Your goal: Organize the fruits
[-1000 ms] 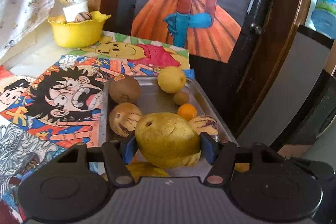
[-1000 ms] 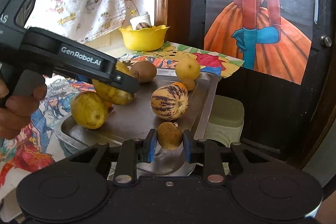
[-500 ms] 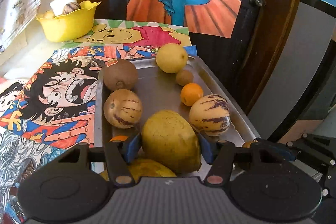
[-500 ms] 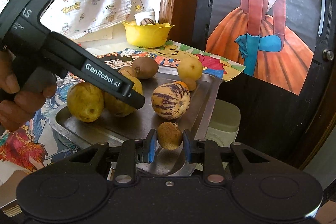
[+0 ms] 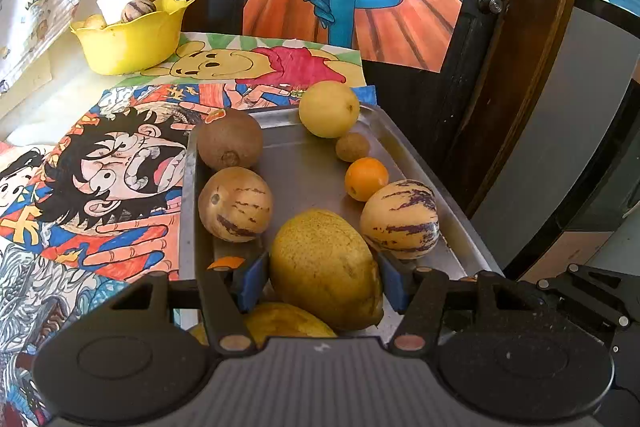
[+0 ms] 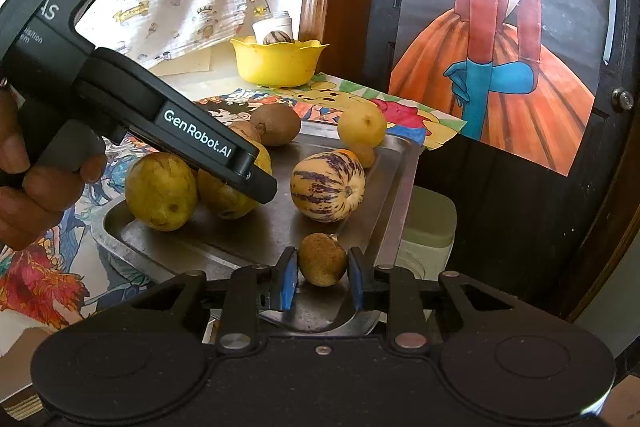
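Left wrist view: the left gripper [image 5: 324, 277] pinches a big yellow-green mango [image 5: 325, 267] over the steel tray [image 5: 416, 163], long axis running away from the camera. Right wrist view: the right gripper [image 6: 322, 277] clamps a small brown fruit [image 6: 322, 259] at the tray's near edge, tilted down.

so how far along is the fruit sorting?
Early. Done: the yellow bowl holds a couple of fruits. In hand: left hand-held gripper clamps a big yellow fruit; right hand-held gripper clamps a small brown fruit. Left: the other fruits on the tray.
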`<state>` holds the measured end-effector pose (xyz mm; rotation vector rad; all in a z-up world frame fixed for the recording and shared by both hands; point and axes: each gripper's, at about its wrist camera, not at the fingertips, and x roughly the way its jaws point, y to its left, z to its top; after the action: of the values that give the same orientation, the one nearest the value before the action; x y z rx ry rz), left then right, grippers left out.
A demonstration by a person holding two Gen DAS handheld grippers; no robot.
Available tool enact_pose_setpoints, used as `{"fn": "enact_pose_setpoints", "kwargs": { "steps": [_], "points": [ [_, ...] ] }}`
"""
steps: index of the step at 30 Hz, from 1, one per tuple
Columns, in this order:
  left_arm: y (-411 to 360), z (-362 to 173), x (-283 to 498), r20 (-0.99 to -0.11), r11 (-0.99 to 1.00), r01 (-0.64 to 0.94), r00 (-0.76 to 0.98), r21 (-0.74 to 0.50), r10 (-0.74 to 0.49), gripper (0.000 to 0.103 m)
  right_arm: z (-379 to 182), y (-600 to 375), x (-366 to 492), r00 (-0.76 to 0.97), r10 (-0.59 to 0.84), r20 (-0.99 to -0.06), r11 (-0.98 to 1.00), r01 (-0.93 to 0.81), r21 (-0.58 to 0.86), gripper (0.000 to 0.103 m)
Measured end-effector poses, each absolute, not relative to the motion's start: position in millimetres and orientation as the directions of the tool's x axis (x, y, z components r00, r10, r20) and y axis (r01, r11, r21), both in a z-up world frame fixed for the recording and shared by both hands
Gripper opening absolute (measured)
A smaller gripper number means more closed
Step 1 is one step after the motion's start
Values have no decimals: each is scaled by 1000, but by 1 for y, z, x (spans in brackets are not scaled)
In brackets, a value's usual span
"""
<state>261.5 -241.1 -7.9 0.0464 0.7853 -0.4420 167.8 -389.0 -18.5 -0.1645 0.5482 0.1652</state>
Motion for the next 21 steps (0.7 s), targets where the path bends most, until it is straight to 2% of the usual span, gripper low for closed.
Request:
{"fn": "enact_pose_setpoints", "kwargs": {
  "steps": [4, 15, 21],
  "points": [
    [-240, -6, 261, -692, 908, 396, 617, -138, -374, 65, -18, -389, 167, 840, 115, -530, 975, -198, -102, 34],
    [-232, 7, 255, -664, 913, 375, 645, -158, -380, 80, -10, -387, 158, 857, 98, -506, 983, -164, -86, 47],
    [-223, 18, 247, -639, 920, 358, 674, -159, -372, 83, -1, -389, 152, 872, 84, -483, 989, -131, -65, 57]
  ]
}}
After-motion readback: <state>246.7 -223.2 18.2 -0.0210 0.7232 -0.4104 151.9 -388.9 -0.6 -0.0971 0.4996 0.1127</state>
